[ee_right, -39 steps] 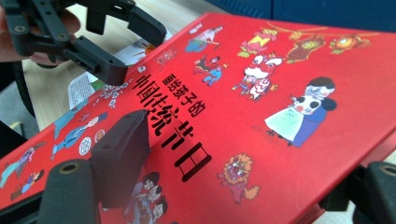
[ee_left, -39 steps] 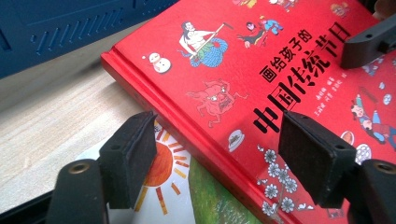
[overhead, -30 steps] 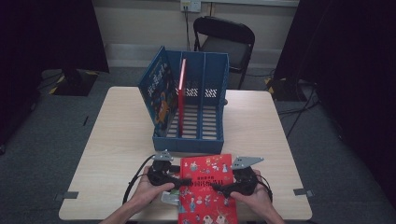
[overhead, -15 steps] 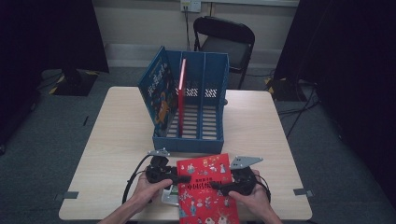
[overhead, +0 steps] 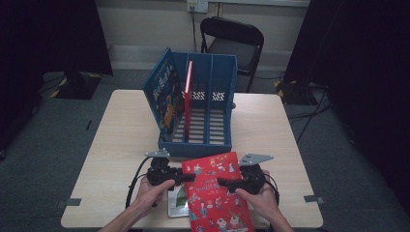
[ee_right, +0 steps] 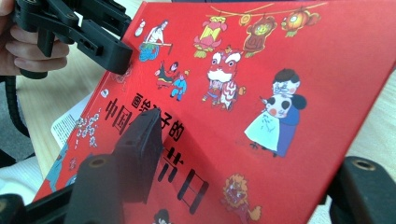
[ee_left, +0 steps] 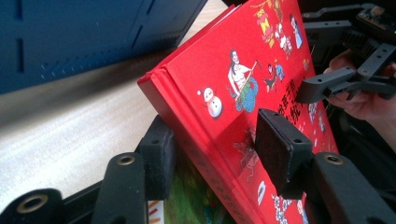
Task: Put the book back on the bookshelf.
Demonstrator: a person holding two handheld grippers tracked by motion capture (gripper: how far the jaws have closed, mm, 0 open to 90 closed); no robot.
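Here the left gripper (ee_left: pixel 212 154) was clamped on the spine edge of the red picture book (ee_left: pixel 243 93), one pad on the cover and the other beneath it. The right gripper (overhead: pixel 227 182) pinched the opposite long edge the same way, one jaw lying on the cover and its partner tucked under. Between them the book was raised at a tilt above the near edge of the tabletop (overhead: pixel 121 130), just in front of the blue file rack (overhead: pixel 212 96), with a second, thinner book (overhead: pixel 178 200) lying flat below it. The rack already held a blue book (overhead: pixel 164 99) and a slim red one (overhead: pixel 187 94) standing in its left slots. The step in hand appeared to be the lift; next the book would need turning upright, spine down, and guiding into a free slot.
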